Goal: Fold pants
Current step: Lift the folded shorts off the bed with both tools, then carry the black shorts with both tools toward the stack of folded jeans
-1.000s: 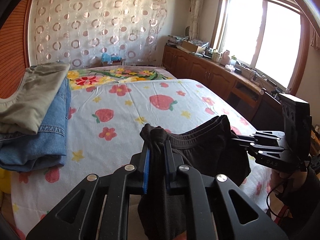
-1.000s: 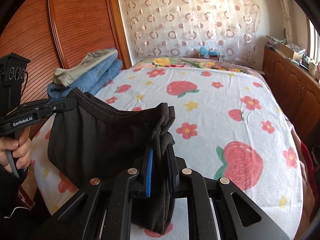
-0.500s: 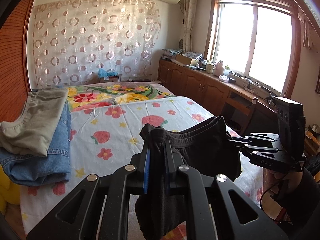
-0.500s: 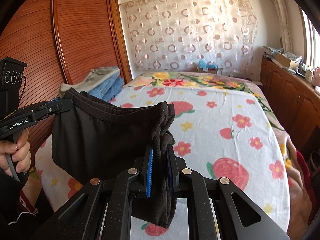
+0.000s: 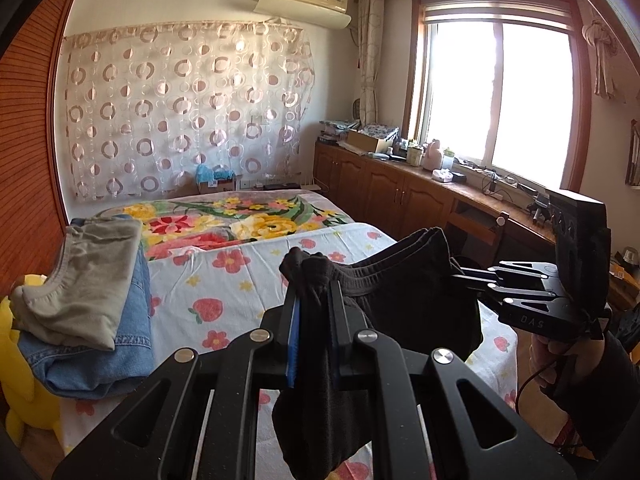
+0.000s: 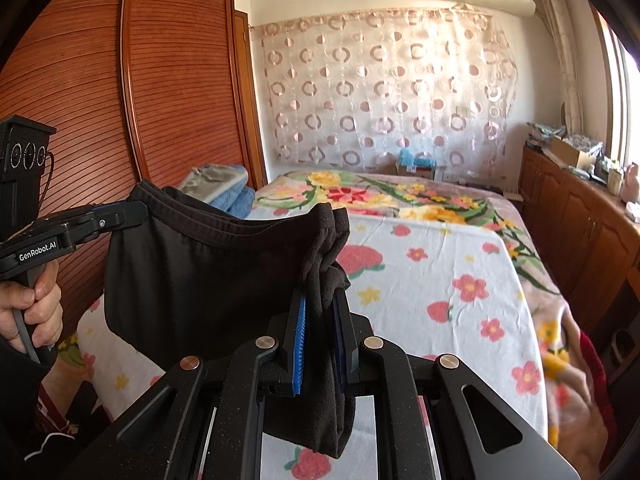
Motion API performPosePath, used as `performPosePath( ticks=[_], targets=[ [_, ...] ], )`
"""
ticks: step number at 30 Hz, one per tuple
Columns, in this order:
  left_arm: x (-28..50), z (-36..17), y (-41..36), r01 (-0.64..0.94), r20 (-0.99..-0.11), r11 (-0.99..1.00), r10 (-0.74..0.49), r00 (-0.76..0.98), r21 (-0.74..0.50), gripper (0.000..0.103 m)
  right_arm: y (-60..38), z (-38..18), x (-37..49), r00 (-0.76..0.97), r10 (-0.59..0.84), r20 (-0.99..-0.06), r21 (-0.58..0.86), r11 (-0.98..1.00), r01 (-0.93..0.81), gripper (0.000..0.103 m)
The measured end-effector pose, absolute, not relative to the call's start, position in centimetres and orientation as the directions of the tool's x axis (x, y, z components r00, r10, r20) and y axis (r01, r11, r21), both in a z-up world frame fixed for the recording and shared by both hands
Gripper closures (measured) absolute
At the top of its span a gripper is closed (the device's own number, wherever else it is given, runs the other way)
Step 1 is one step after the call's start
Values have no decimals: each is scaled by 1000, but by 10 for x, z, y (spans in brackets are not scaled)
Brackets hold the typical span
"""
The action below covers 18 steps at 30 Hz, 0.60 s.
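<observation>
Black pants (image 5: pixel 416 280) hang in the air by the waistband between my two grippers, above the near end of the bed. My left gripper (image 5: pixel 314 292) is shut on one bunched end of the waistband. My right gripper (image 6: pixel 320 296) is shut on the other end (image 6: pixel 326 240). In the left wrist view the right gripper (image 5: pixel 460 274) shows at the right, clamped on the band. In the right wrist view the left gripper (image 6: pixel 138 210) shows at the left, clamped on the band. The pants (image 6: pixel 200 280) sag between them; the legs hang out of view.
The bed (image 5: pixel 240 280) has a strawberry and flower sheet. A stack of folded jeans and a grey garment (image 5: pixel 88 292) lies on its left side, by a yellow plush toy (image 5: pixel 20 400). A wooden wardrobe (image 6: pixel 120 120) stands left, low cabinets (image 5: pixel 400 196) under the window right.
Both grippers have risen with the pants, lifting them well off the bed. The views now look higher across the room. Both grips are unchanged.
</observation>
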<state>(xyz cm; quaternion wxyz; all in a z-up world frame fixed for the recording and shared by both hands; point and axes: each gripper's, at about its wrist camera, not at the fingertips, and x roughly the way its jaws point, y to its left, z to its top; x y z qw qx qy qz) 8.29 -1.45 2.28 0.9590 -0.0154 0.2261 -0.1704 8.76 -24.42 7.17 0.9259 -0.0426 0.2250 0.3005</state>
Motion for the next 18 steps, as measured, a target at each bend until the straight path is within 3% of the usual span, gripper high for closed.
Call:
performPosePath(
  ticks=[18],
  targets=[
    [82, 34, 6, 287, -395, 954, -297, 869, -86, 90, -232, 70, 109, 722, 560, -405, -4, 789, -614, 91]
  ],
)
